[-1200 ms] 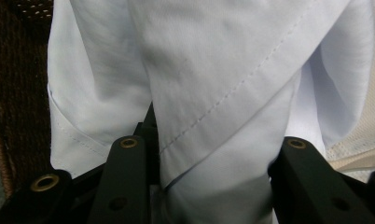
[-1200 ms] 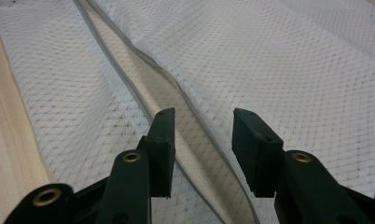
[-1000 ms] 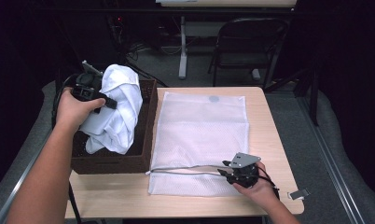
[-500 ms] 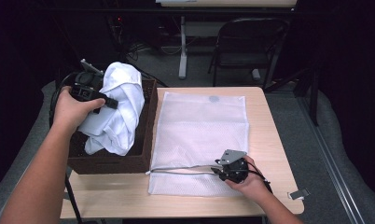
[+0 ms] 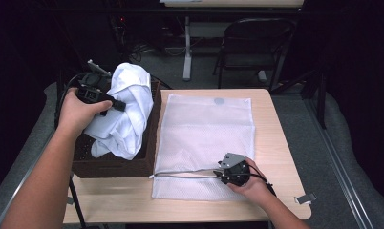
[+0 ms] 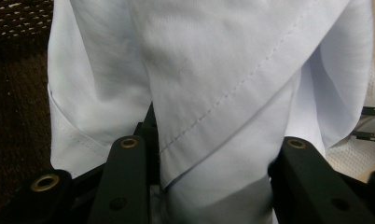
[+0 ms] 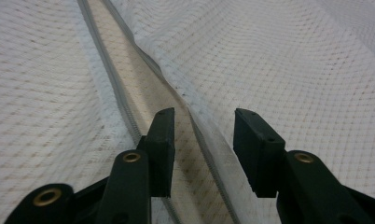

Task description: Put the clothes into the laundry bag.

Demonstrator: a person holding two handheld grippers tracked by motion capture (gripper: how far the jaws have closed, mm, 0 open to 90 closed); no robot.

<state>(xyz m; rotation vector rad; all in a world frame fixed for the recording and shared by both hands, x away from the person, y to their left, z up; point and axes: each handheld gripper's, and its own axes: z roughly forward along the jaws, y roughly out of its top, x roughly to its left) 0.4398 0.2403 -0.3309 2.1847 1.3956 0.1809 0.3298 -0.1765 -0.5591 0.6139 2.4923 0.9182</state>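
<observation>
A white garment (image 5: 125,112) hangs bunched over a brown wicker basket (image 5: 114,166) at the table's left, and my left gripper (image 5: 112,102) is shut on its upper folds. In the left gripper view the cloth (image 6: 213,70) fills the gap of that gripper (image 6: 211,149). A white mesh laundry bag (image 5: 207,136) lies flat on the table, its zipper (image 5: 180,174) open along the near edge. My right gripper (image 5: 219,174) rests low on that edge. Its jaws have just been opening; one zipper edge (image 7: 202,135) lies between them, untouched by the pads of the right gripper (image 7: 203,122).
The wooden table (image 5: 276,143) has bare strips to the right of the bag and along its front. A small metal clip (image 5: 305,198) lies at the front right corner. A folding chair (image 5: 257,43) and a desk leg (image 5: 186,47) stand behind the table.
My right hand has slid a little to the left along the bag's near edge, and its jaws stand wider. The left hand and the garment have kept still.
</observation>
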